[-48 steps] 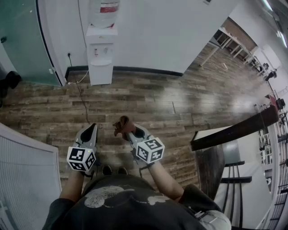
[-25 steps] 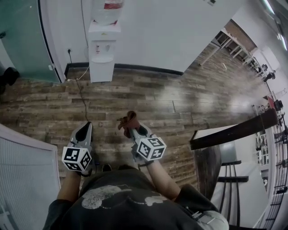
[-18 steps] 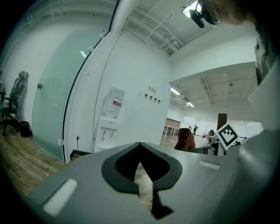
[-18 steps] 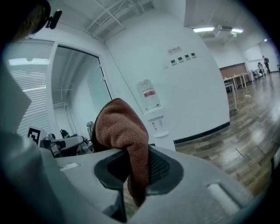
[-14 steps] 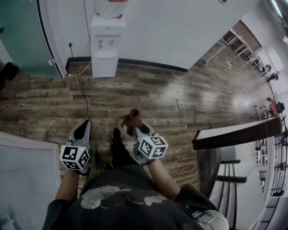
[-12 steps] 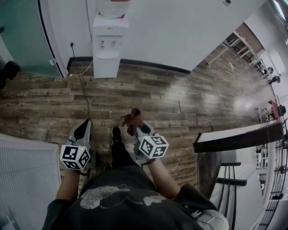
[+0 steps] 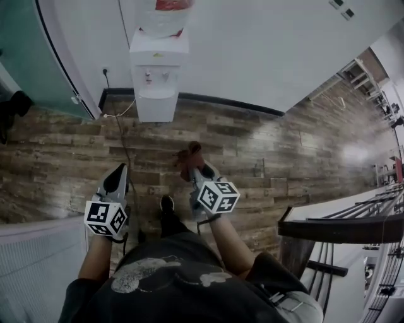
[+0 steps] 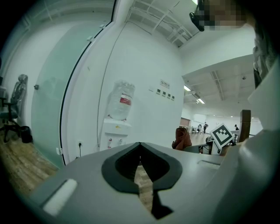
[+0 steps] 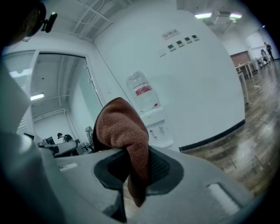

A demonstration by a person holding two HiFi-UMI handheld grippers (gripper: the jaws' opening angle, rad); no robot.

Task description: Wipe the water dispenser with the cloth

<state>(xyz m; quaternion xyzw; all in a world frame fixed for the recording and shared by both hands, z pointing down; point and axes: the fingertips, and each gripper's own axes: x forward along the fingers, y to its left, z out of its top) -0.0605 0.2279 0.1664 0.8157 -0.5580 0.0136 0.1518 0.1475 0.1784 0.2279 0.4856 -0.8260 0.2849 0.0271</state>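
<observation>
Cloth [image 9: 124, 130], brown: is being pinched between the jaws of the right gripper [image 7: 196, 171], with its bulk bunched above the tips. Water dispenser [image 7: 158, 70]: is being faced from well apart, against the white wall [image 7: 265, 44]. Left gripper [image 7: 120, 173]: jaws are being pressed together on nothing.

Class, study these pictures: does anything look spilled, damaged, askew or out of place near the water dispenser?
Nothing serious. The water dispenser stands upright against the wall, bottle on top, no puddle visible. The cloth is clamped in the right gripper. One oddity: a dark cable trails loose across the floor in front.
</observation>
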